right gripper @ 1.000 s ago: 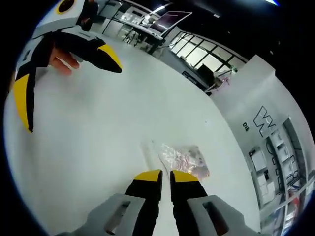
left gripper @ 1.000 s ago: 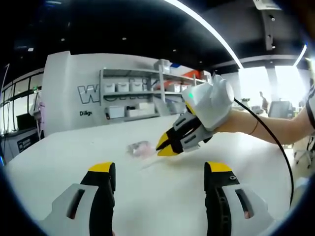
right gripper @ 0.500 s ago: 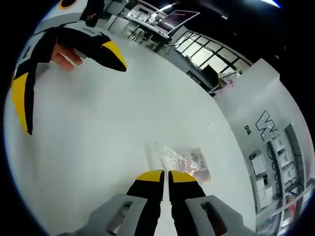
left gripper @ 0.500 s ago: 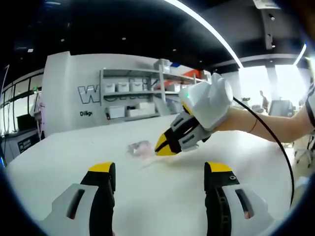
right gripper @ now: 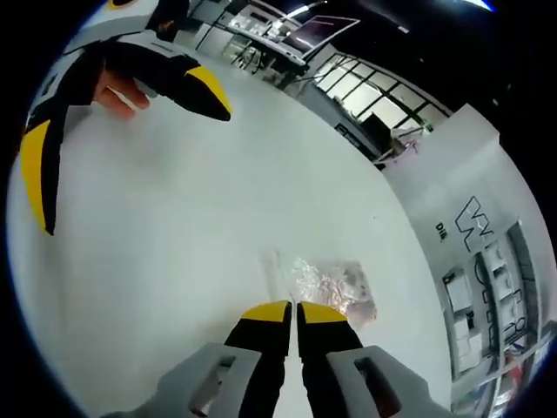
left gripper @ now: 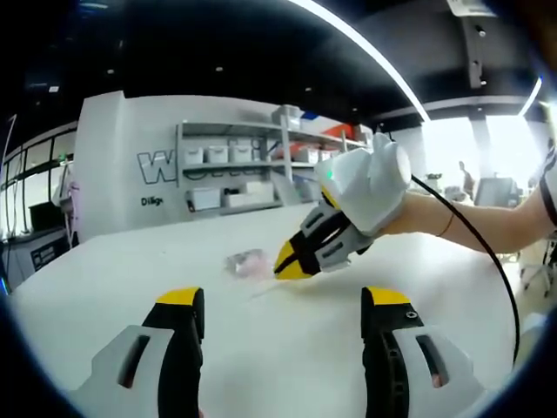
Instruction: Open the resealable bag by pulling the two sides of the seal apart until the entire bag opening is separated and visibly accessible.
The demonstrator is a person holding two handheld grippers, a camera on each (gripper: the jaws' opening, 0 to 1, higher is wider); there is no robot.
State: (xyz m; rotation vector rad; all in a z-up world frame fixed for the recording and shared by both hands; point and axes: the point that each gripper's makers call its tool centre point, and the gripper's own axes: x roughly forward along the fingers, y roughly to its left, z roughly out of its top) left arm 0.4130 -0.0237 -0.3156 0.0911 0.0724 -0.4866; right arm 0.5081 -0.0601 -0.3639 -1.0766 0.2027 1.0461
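The right gripper has its jaws clenched, narrower than a second ago, holding nothing. The bag lies on the counter just ahead of them. The left gripper stays spread wide, empty.

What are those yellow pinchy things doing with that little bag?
A person holds a gripper in each hand over a white table. The right gripper, its jaws shut, is right by the small resealable bag that lies flat on the table. The left gripper waits further back with its jaws wide open. The bag looks closed; nobody has pulled it apart yet.
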